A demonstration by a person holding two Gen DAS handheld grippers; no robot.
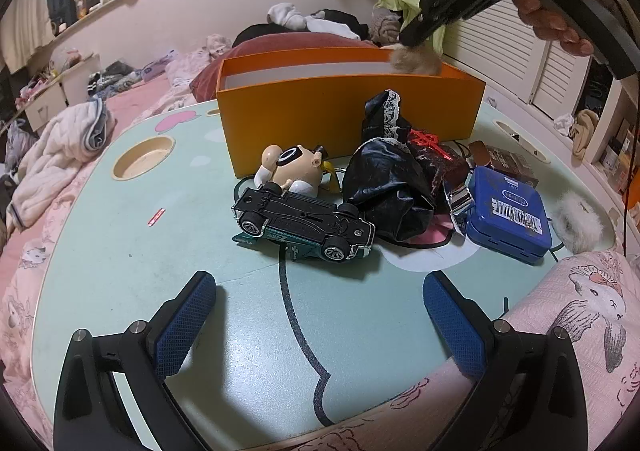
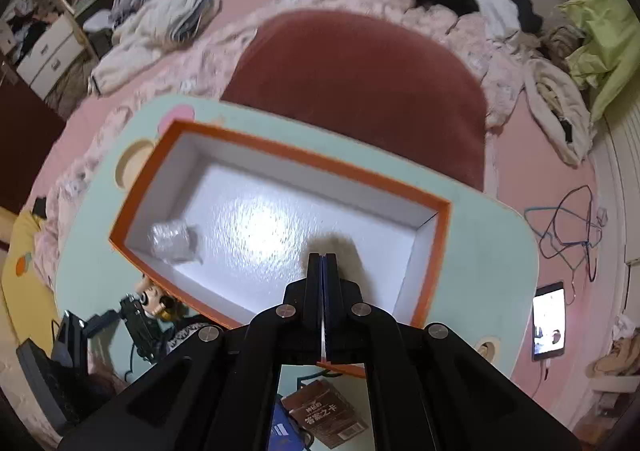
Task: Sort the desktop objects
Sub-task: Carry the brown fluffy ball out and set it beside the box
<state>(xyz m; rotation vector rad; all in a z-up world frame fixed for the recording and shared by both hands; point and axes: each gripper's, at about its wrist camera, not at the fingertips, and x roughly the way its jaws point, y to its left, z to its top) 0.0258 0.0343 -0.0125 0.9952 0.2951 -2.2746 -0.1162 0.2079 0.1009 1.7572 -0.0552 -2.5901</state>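
Note:
An orange box [image 1: 348,111] with a white inside stands at the back of the pale green table [image 1: 160,251]. My right gripper [image 1: 408,38] hangs over the box's right end, shut on a brown fur ball [image 1: 416,61]. In the right wrist view its fingertips [image 2: 323,257] are pressed together, with the fur ball [image 2: 342,247] showing just behind them above the box floor [image 2: 260,219]. My left gripper [image 1: 320,315] stands open and holds nothing, low over the table. In front of it lies an upturned black toy car [image 1: 304,225].
Behind the car are a small figurine [image 1: 292,167], a black lace-trimmed cloth [image 1: 392,187], a blue tin [image 1: 508,211], a brown card box [image 1: 512,165] and a white fur ball [image 1: 576,219]. Crumpled clear wrap [image 2: 174,241] lies in the box. A phone [image 2: 548,325] lies on the bed.

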